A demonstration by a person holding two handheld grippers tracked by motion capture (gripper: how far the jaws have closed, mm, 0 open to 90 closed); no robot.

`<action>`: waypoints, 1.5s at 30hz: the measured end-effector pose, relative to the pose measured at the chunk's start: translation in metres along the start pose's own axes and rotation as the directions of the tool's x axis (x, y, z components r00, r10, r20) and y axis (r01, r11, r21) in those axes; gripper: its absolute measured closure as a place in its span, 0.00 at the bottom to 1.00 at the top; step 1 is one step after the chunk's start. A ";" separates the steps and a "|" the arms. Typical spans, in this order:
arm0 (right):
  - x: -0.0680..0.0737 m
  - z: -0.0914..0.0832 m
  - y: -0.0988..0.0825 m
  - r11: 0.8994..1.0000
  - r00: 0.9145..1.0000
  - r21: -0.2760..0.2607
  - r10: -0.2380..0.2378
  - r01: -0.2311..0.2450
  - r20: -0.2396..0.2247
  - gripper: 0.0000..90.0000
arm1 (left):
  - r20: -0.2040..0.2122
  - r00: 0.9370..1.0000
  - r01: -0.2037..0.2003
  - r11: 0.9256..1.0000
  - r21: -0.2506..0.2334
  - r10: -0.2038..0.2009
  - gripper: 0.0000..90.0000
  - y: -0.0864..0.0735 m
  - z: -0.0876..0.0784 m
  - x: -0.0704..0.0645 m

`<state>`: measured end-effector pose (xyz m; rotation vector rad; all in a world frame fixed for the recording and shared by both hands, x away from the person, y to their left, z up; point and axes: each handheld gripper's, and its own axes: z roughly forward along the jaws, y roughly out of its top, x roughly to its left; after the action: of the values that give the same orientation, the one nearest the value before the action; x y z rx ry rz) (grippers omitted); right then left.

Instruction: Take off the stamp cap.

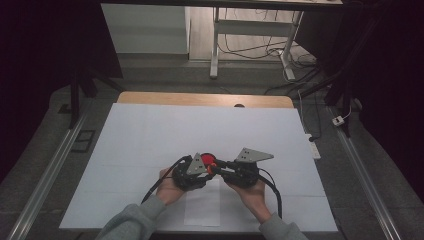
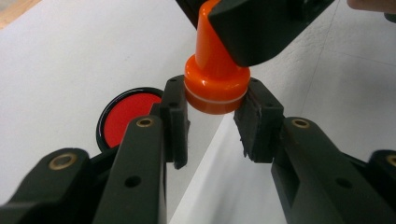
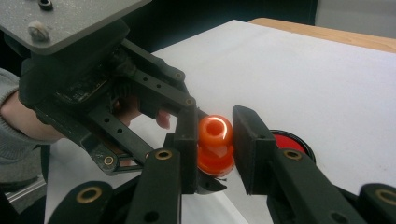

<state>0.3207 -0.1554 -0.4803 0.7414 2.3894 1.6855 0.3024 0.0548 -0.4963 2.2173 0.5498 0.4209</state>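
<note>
An orange stamp with a knob handle hangs just above the white sheet between both grippers. My left gripper is shut on its wide base, one pad on each side. My right gripper comes from the opposite side and is shut on the rounded knob, with both pads against it. In the high view the left gripper and right gripper meet tip to tip near the table's front middle. A round red ink pad with a black rim lies on the sheet just beyond the stamp.
A large white sheet covers the table, and a wooden edge shows at the far side. A smaller paper lies near the front edge between the person's forearms. Cables trail from both grippers toward the person.
</note>
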 end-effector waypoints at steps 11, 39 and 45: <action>0.003 0.000 0.000 1.000 0.999 0.005 -0.028 0.027 0.032 0.81 | -0.001 1.000 0.005 1.000 -0.007 -0.005 0.73 0.000 0.001 0.000; 0.003 -0.001 -0.001 0.998 1.000 -0.055 0.016 -0.016 0.005 0.78 | -0.016 1.000 0.015 0.999 -0.052 -0.016 0.73 -0.001 -0.001 -0.004; 0.001 0.000 -0.002 0.998 0.999 -0.052 0.029 -0.028 0.013 0.80 | -0.005 1.000 0.023 0.998 -0.064 -0.024 0.73 0.000 -0.003 -0.003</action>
<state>0.3186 -0.1557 -0.4819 0.7805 2.3267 1.7403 0.2985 0.0551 -0.4952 2.1471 0.5578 0.4275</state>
